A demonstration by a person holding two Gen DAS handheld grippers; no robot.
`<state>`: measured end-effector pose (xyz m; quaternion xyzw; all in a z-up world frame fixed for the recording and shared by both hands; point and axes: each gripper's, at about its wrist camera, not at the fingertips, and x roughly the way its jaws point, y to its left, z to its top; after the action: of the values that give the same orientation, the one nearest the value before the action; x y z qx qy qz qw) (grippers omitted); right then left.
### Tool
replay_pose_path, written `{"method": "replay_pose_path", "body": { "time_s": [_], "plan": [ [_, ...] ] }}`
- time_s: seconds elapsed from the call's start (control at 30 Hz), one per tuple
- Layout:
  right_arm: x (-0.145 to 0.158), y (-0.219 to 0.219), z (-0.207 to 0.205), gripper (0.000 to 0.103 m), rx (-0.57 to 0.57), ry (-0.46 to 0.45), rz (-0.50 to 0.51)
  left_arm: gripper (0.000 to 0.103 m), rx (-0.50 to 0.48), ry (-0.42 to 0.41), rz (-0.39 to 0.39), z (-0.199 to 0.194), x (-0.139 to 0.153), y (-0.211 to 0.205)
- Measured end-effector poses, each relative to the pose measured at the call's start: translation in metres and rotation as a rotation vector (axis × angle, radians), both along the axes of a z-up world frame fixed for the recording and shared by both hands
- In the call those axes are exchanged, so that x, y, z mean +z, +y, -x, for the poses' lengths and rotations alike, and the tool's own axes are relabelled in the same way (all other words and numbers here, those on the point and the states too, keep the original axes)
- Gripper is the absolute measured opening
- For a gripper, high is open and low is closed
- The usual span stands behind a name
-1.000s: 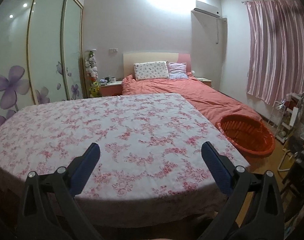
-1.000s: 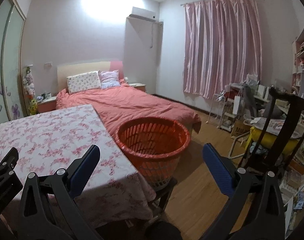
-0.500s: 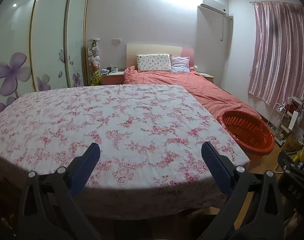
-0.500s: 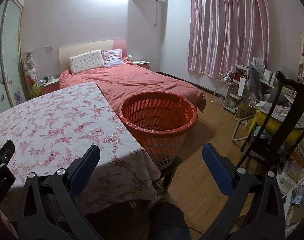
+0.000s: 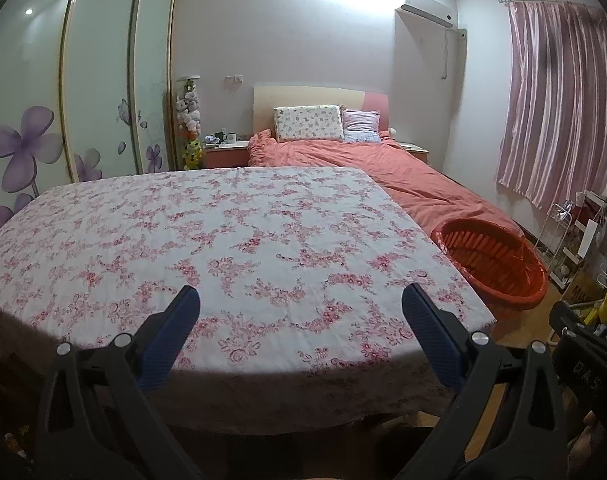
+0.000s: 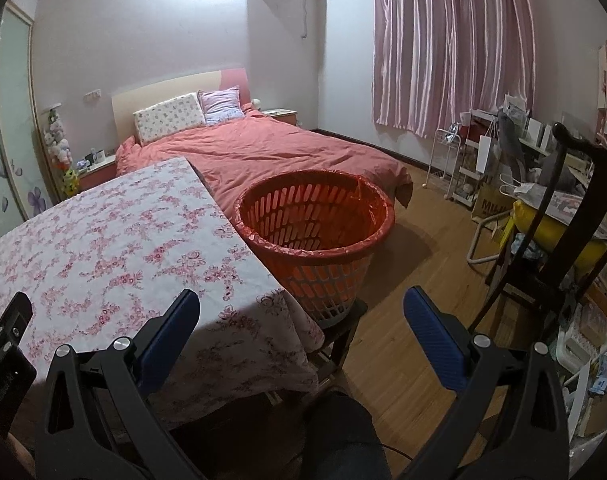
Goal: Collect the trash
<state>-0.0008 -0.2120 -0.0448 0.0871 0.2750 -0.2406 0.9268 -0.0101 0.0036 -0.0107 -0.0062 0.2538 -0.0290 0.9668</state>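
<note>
An orange slatted basket (image 6: 315, 232) lined with an orange bag stands on a low stool beside the table's right edge; it also shows at the right of the left wrist view as the basket (image 5: 491, 264). My left gripper (image 5: 299, 328) is open over the near edge of the floral tablecloth (image 5: 223, 232), nothing between its blue pads. My right gripper (image 6: 301, 328) is open too, held in front of the table's corner and the basket, holding nothing. No trash shows on the tablecloth (image 6: 103, 240).
A bed with a salmon cover (image 6: 271, 148) lies behind the table. A dark wooden chair (image 6: 563, 240) and cluttered shelves (image 6: 479, 160) crowd the right side. Bare wooden floor (image 6: 415, 280) lies between basket and chair. A wardrobe with flower doors (image 5: 83, 100) lines the left wall.
Both cameras have tilted downward and drawn slightly back, so the table's near edge and the basket's stool show more. Both grippers stay open.
</note>
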Motion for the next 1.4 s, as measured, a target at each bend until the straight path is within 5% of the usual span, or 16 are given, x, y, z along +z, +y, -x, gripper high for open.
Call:
{"method": "replay_pose_path", "body": {
  "time_s": [1.4],
  "plan": [
    [0.008, -0.002, 0.002, 0.101, -0.001, -0.035, -0.002, 0.099, 0.012, -0.019, -0.009, 0.005, 0.010, -0.009]
  ]
}}
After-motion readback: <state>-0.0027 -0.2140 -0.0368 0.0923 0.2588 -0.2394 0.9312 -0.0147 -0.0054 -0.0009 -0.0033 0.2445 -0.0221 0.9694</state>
